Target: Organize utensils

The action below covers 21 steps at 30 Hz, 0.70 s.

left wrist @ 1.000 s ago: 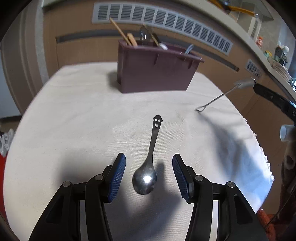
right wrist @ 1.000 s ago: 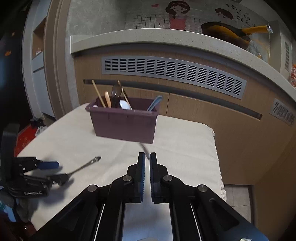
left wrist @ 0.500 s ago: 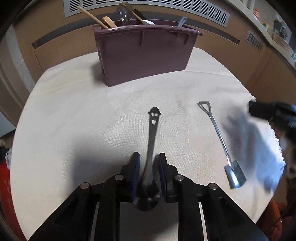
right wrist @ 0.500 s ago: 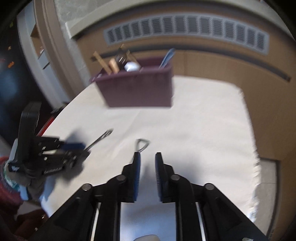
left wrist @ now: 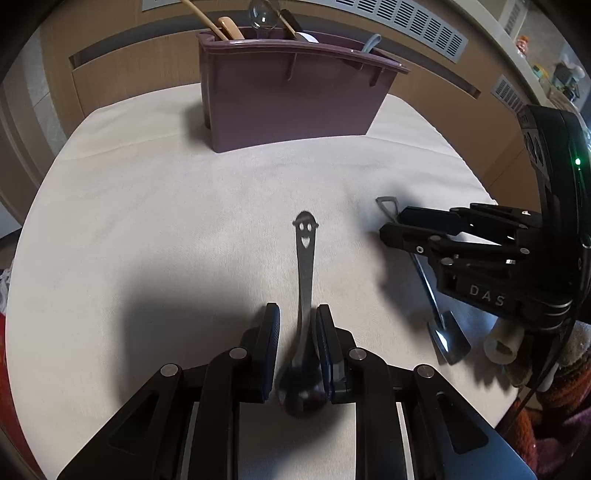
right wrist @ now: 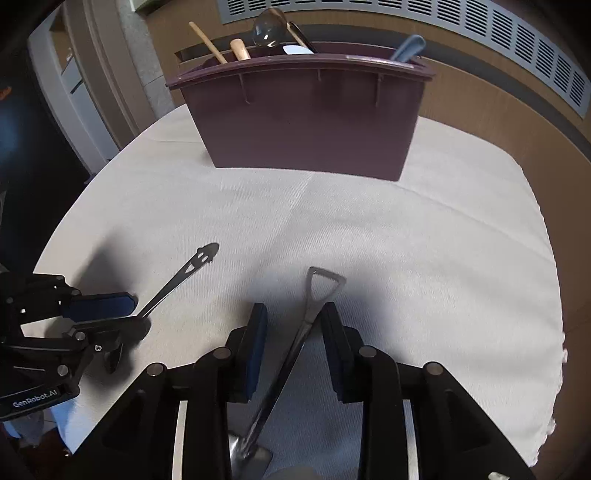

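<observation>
A steel spoon with a smiley-face handle lies on the white tablecloth; my left gripper is shut on its neck, bowl under the jaws. The spoon also shows in the right wrist view. A shovel-shaped steel spoon lies between the fingers of my right gripper, which is open around its handle. It shows in the left wrist view too, partly under the right gripper. A maroon utensil caddy stands behind, holding wooden and metal utensils.
The caddy stands at the table's far middle. The tablecloth's fringed edge runs along the right. A wood-panelled counter front with vent grilles stands behind the table.
My left gripper closed on the smiley spoon. My right gripper set the shovel spoon down on the cloth, opened, and now straddles its handle.
</observation>
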Available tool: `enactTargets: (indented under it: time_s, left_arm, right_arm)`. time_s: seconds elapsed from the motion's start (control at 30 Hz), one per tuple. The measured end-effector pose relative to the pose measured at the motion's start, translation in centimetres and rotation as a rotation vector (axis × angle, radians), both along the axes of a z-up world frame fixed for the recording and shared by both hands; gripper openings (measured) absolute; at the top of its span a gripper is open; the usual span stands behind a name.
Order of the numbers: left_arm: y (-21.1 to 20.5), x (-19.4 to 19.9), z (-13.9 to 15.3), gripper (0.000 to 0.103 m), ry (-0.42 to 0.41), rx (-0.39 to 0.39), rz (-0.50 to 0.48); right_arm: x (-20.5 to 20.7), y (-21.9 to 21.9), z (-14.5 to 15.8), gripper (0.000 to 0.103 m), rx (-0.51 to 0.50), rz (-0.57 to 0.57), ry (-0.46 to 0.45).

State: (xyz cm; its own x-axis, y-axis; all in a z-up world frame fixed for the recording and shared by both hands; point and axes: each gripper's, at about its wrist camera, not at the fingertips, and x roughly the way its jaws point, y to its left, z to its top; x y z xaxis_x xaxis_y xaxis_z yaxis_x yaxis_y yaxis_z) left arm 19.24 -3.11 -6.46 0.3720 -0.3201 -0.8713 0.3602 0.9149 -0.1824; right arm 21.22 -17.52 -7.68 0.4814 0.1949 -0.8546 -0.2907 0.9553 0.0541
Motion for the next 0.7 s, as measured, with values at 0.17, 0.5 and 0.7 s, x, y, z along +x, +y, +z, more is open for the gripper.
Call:
enactTargets:
  time_s: [0.17, 0.5, 0.7]
  left_arm:
    - [1.3, -1.0, 0.9, 0.021, -0.025, -0.019, -0.001]
    - [-0.3, -0.1, 0.3, 0.021, -0.036, 0.074, -0.055]
    - [-3.0, 2.5, -0.1, 0.020, 0.052, 0.175, -0.142]
  right_arm:
    - [-0.1, -0.8, 0.4, 0.028, 0.015, -0.002, 0.026]
    - [-5.4, -2.5, 0.7, 0.030, 0.017, 0.041, 0.037]
    - [-6.9, -3.5, 1.0, 0.030, -0.016, -0.003, -0.026]
